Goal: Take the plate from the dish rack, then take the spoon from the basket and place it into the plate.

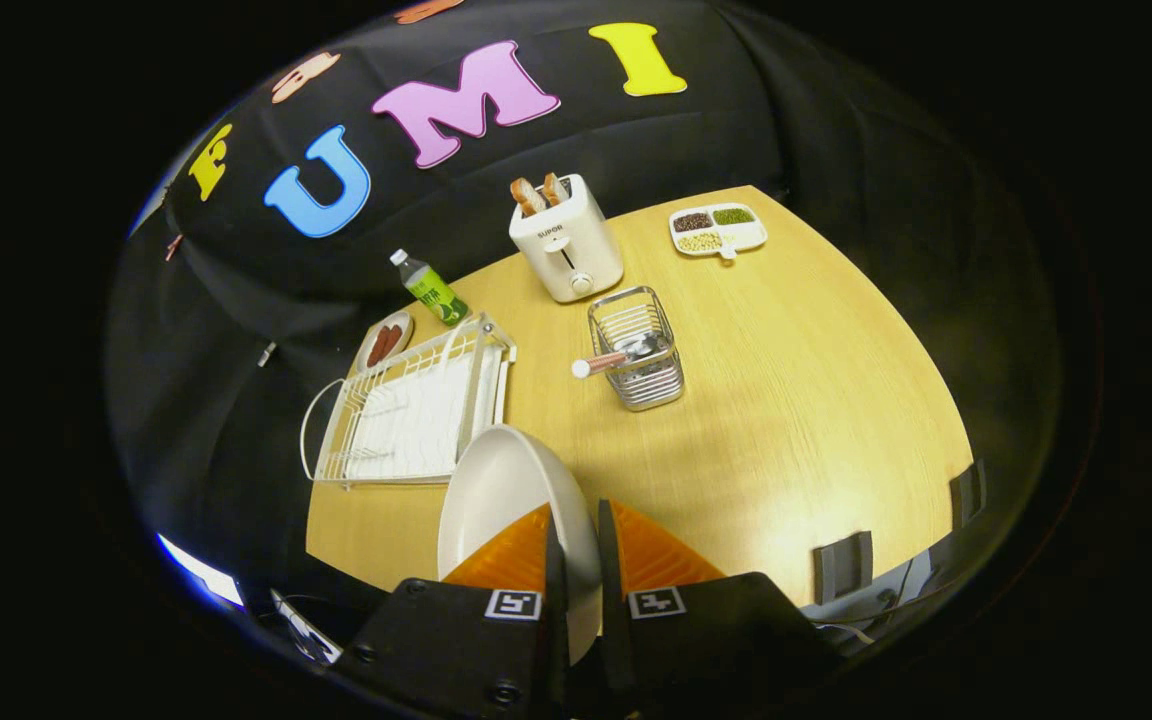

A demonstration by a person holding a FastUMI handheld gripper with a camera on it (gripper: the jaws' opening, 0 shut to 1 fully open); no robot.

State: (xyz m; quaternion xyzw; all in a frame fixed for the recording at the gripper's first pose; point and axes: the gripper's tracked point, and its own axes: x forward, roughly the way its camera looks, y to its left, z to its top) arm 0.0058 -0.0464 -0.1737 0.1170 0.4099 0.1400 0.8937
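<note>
Light pours down from above, bright on the wooden bench [786,400], with a soft glare patch glowing just ahead of the tongs [576,560], which stand clamped on the pale plate [496,490]. The booth wall falls off into deep dimness. Fisheye bends the bench edge into a curve. The wire basket [638,350] and toaster [566,240] stay sharp, casting short, faint shadows.

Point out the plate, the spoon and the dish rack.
plate [496,490]: gripper view, on its pale inner face, clamped between the tool's fingers.
spoon [604,362]: gripper view, on its handle jutting from the wire basket.
dish rack [406,420]: gripper view, on its white wire bed.
</note>
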